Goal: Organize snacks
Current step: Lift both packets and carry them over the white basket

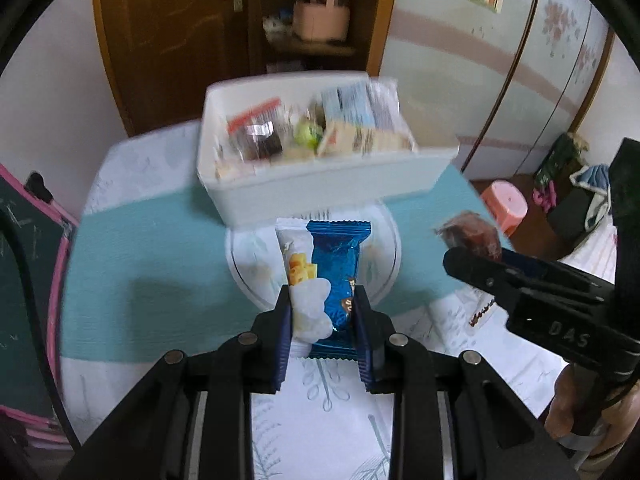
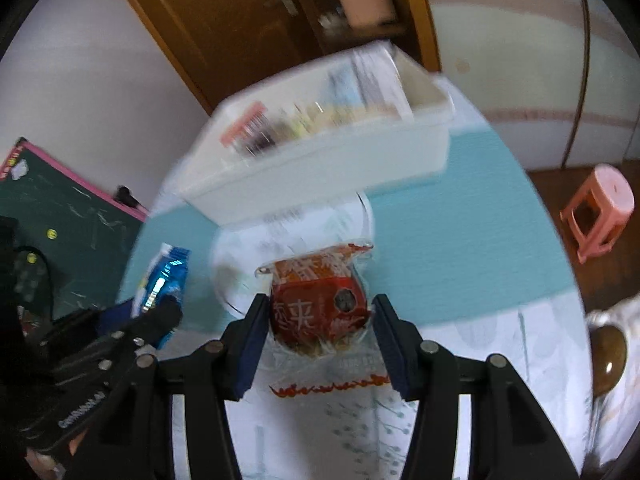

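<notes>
My left hand-held gripper [image 1: 322, 308] is clenched on a blue-and-white snack packet [image 1: 320, 280], which stands upright between the pads and sticks out beyond the fingertips toward the far side. My right hand-held gripper [image 2: 320, 322] has a red snack packet [image 2: 320, 308] between its fingers; the left pad touches the wrapper, but a small gap shows at the right pad, so I cannot tell whether the grip is firm. Both packets are raised above the bench [image 1: 160, 272], over its round white patterned patch [image 1: 256, 264]. Just beyond them, on the far part of the bench, sits the white bin [image 1: 320, 192], blurred, already filled with assorted wrapped snacks [image 1: 316, 128]. From the left wrist view, the right hand-held gripper shows at the right with its packet [image 1: 472, 236]. A pink stool [image 2: 600, 208] stands on the floor to the far right.
</notes>
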`<state>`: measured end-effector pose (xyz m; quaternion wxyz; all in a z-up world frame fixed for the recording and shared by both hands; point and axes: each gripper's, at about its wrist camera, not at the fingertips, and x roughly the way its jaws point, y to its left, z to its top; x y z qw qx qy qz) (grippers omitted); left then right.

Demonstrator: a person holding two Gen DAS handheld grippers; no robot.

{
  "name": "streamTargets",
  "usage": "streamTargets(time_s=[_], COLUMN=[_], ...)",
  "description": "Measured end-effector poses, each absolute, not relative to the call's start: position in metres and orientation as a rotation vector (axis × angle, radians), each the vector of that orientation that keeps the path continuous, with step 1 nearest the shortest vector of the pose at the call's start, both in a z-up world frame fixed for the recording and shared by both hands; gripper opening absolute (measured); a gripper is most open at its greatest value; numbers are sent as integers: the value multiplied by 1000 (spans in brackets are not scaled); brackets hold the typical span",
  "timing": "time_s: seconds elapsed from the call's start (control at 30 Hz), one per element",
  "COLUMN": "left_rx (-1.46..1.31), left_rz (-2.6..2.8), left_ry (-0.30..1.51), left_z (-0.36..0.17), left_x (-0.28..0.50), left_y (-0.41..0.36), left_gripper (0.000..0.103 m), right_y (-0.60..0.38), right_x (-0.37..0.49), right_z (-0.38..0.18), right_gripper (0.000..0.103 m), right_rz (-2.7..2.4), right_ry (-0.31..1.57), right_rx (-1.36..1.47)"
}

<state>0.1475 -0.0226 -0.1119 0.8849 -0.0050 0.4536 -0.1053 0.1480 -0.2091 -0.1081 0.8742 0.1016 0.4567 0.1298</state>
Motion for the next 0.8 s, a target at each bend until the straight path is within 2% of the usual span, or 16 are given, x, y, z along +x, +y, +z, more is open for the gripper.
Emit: streamTargets(time_s=[0.43, 0.6, 0.8], left_rx=[98, 124, 89], left_rz=[-130, -81, -48], left_ry=[668, 645, 700], left_z=[41, 66, 51], left_x=[213, 268, 332], left_y=[-4, -10, -10], left_gripper=[26, 26, 26], right_y=[-176, -175, -179], right_x=[207, 256, 307], right_z=[76, 105, 89], right_gripper=[54, 54, 55], right_rz=[250, 197, 146], right_ry=[615, 572, 618], right_rx=[66, 43, 49])
